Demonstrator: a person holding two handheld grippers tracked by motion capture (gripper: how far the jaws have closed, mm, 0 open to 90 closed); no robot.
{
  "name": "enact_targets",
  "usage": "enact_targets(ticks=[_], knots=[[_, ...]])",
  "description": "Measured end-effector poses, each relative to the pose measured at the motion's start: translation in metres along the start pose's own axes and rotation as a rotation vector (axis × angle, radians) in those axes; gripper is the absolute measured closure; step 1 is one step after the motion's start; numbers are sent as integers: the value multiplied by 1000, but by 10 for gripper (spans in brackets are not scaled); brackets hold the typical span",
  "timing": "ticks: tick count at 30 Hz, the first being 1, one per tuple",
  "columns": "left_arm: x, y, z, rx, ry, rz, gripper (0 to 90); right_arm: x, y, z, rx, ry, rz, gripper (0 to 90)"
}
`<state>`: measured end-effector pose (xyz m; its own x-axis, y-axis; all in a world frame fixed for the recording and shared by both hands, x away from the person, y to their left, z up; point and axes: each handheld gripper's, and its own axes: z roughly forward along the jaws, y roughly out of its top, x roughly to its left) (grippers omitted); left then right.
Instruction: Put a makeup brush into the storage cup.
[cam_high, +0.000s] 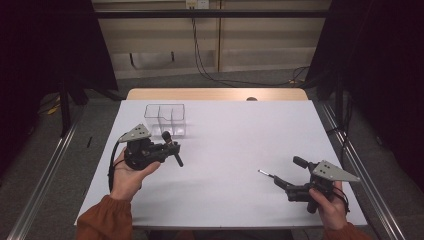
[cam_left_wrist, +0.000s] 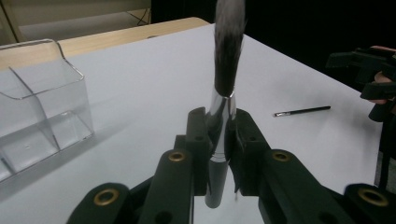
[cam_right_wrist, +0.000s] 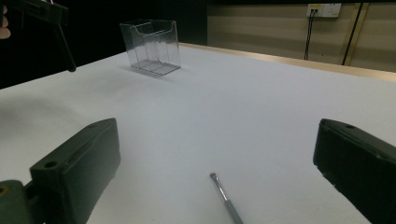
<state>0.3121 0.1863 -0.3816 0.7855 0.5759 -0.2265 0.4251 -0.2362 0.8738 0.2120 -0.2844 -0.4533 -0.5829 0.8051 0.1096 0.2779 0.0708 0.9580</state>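
The left gripper (cam_high: 169, 145) is clenched on a thick make-up brush with a black handle, a shiny silver ferrule and a dark bristle head tipped in grey (cam_left_wrist: 227, 70). In the left gripper view the brush stands between the two black jaws, their pads pressing on the ferrule and the top of the handle, the bristles rising well above the jaw tips and the handle end hanging below them. In the high view this brush (cam_high: 173, 148) is held above the white table top (cam_high: 235, 135), tilted, just in front of a clear plastic organiser box with inner dividers (cam_high: 165, 117), which stands on the far left part of the table; brush and box are near but apart.

The right gripper (cam_high: 286, 179) is released, its jaws standing wide with nothing between the pads. A thin dark-handled brush with a silver tip (cam_right_wrist: 224, 195) lies flat on the table between the jaws in the right gripper view, a little ahead of them and touching neither. In the high view this thin brush (cam_high: 266, 174) lies just beyond the right gripper's jaw tips, well apart from the box
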Motion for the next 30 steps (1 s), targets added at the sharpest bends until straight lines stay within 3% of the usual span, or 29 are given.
enact_targets(ticks=[19,30], knots=[[26,28,-12,-78,93,-26,792,2,-3,0,-2,26,2,0],[41,44,0,-114,137,-31,792,2,-3,0,-4,28,9,0]])
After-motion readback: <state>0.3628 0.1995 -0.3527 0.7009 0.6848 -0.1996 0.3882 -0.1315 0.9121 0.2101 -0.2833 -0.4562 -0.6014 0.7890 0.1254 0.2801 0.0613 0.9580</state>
